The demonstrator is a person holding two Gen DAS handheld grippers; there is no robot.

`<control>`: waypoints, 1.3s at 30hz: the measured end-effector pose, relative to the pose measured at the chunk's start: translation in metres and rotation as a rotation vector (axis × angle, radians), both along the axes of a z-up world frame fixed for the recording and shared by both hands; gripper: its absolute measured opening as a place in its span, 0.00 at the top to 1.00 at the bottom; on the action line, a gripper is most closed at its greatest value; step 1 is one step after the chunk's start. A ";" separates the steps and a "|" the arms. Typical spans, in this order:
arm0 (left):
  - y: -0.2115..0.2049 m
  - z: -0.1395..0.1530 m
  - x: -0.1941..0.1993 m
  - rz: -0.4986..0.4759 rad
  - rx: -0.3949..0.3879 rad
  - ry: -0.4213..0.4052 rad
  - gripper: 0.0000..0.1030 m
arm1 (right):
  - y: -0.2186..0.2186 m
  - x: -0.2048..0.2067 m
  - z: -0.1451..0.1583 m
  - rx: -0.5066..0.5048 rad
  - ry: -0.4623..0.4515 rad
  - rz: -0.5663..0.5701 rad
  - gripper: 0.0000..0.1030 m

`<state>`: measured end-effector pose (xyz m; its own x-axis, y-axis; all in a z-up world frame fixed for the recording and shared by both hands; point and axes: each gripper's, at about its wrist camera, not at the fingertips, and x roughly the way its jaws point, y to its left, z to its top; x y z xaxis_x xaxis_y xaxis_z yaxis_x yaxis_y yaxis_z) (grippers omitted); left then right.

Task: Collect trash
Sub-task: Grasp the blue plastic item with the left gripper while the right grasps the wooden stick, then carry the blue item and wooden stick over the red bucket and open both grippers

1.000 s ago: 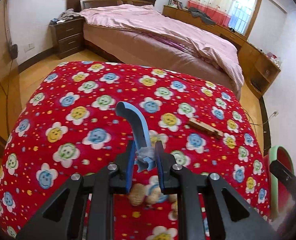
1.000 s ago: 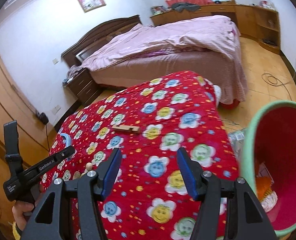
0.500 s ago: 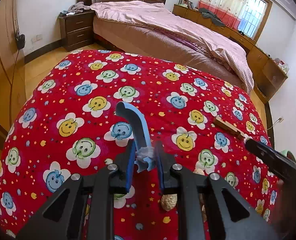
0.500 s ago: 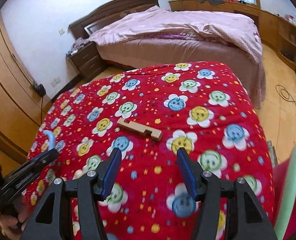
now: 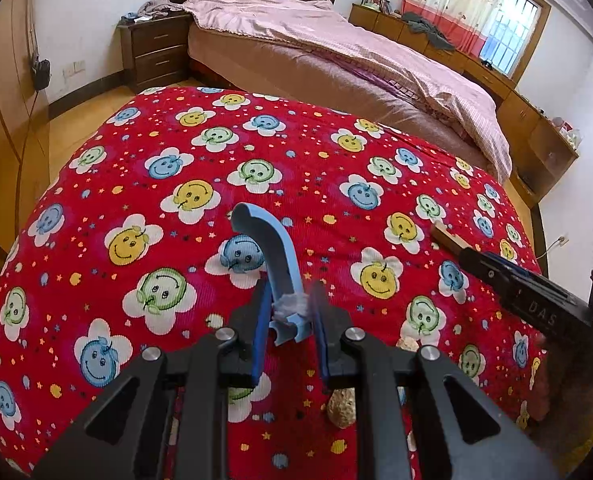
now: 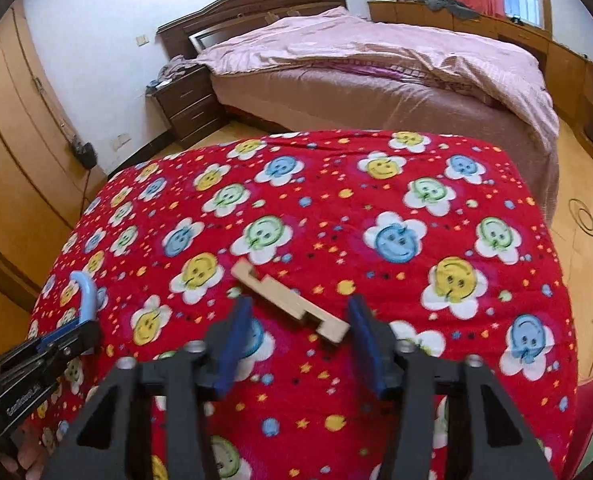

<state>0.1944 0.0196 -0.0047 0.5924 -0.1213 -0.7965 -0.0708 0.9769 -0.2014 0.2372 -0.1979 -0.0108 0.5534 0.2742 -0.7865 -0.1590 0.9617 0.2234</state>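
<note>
Right gripper (image 6: pixel 296 338) poised over the wooden block (image 6: pixel 290 302) on the red-clothed counter (image 6: pixel 436 184); its jaws, which have just been closing, straddle the block's near end without yet pressing it. Left gripper (image 5: pixel 288 332), beside the block on its left, pinches a curved blue scoop (image 5: pixel 274 256). Peanut shells (image 5: pixel 341 407) lie nearer the person than the block. A sound grasp probably needs the jaws lowered and centred across the block's narrow width before closing fully
</note>
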 end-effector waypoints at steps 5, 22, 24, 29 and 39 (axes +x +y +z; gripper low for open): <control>-0.002 0.001 -0.002 0.001 -0.004 -0.001 0.81 | 0.013 -0.011 0.000 -0.062 -0.011 0.038 0.79; -0.021 0.021 -0.023 -0.054 -0.010 -0.040 0.81 | 0.014 -0.069 0.019 0.067 -0.019 0.051 0.88; -0.025 0.022 -0.026 -0.064 -0.011 -0.044 0.81 | 0.011 -0.078 0.024 0.078 -0.029 0.046 0.88; -0.036 0.026 -0.035 -0.092 -0.019 -0.049 0.81 | -0.001 -0.100 0.035 0.105 -0.050 0.022 0.88; -0.069 0.038 -0.054 -0.184 -0.018 -0.067 0.81 | -0.039 -0.144 0.051 0.150 -0.091 -0.072 0.88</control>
